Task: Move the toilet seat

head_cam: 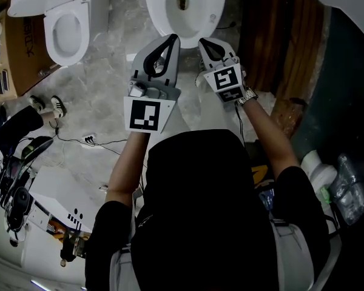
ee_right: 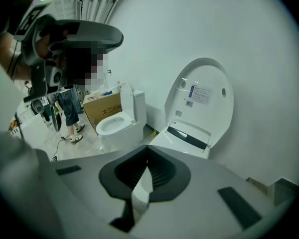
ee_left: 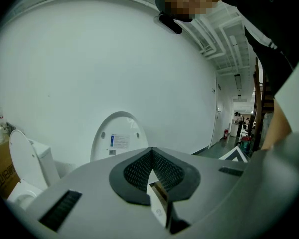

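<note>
A white toilet [head_cam: 185, 5] stands against the wall straight ahead, its bowl open. Its lid [ee_right: 205, 97] is raised against the wall, and it shows as a pale oval [ee_left: 118, 136] in the left gripper view. My left gripper [head_cam: 171, 38] is held in front of the bowl's near rim, jaws shut and empty. Just to its right my right gripper [head_cam: 204, 42] is also shut with nothing in it, pointing down toward the toilet body [ee_right: 184, 138]. Neither gripper touches the toilet.
A second white toilet [head_cam: 64, 23] stands to the left beside a cardboard box [head_cam: 21, 41]. A person [ee_right: 70, 108] stands near it, with shoes [head_cam: 48, 105] and cables [head_cam: 88, 139] on the marble floor. A brown wooden panel [head_cam: 285, 47] rises at the right.
</note>
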`<state>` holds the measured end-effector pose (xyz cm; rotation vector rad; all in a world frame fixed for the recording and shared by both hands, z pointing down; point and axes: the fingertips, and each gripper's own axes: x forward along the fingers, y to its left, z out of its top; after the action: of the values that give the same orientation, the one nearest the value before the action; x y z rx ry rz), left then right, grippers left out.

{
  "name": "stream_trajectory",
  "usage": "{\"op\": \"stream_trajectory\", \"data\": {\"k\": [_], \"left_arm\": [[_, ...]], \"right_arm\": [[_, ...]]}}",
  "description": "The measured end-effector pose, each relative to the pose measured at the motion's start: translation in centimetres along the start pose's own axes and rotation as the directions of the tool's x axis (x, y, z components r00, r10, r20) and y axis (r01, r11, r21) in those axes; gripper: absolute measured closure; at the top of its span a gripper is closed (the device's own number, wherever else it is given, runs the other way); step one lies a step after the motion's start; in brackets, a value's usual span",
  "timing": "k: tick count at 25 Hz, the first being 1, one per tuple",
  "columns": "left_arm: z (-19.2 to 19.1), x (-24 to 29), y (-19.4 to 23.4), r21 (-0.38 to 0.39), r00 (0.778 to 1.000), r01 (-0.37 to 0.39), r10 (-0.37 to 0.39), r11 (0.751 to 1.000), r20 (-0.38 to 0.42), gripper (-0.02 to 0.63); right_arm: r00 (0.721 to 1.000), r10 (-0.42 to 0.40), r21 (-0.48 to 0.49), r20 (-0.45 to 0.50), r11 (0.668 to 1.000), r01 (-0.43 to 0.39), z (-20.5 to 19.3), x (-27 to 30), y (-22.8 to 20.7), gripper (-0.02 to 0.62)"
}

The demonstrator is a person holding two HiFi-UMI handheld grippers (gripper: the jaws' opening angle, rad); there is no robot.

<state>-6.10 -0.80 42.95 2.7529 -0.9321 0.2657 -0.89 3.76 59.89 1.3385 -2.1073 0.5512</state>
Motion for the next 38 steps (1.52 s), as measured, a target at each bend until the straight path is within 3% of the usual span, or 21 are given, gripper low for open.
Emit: {"op": "stream_trajectory", "data": {"k": [4,12,19,22,33,38], "left_arm": [[-1.4,1.0,0.8,-0.017,1.000,-0.018,0.018,1.000,-0.006,0.597],[-6.2,3.2,2.1,-0.037,0.998,-0.036,0.034,0.999,-0.052,0.597],[-9.4,4.1,3.4,-0.071,0.998,-0.044,0.040,0.997,-0.057,0.597],[-11.0,4.6,4.2,-0.061,0.998,-0.045,0.042,0.997,-0.055,0.597],[-16.9,4.9,6.1,-0.085,0.997,-0.053,0.047,0.995,-0.068,0.597],[-19.5,4.3,6.7,-0.102,0.995,-0.066,0.058,0.993,-0.079,0.597]], "right_arm": [[0.997,-0.004,-0.029,-0.075,1.000,0.001,-2.8,2.5,-0.4,0.580],[0.980,0.034,-0.180,-0.198,0.981,-0.070,-9.2,7.9,0.5,0.578],[0.956,0.060,-0.205,-0.286,0.971,-0.122,-14.3,10.7,1.4,0.575],[0.934,0.093,-0.210,-0.344,0.962,-0.173,-17.1,12.0,2.0,0.492],[0.890,0.138,-0.272,-0.434,0.922,-0.275,-23.1,17.2,3.8,0.357],[0.848,0.149,-0.339,-0.509,0.870,-0.356,-26.4,19.3,4.8,0.325]]}}
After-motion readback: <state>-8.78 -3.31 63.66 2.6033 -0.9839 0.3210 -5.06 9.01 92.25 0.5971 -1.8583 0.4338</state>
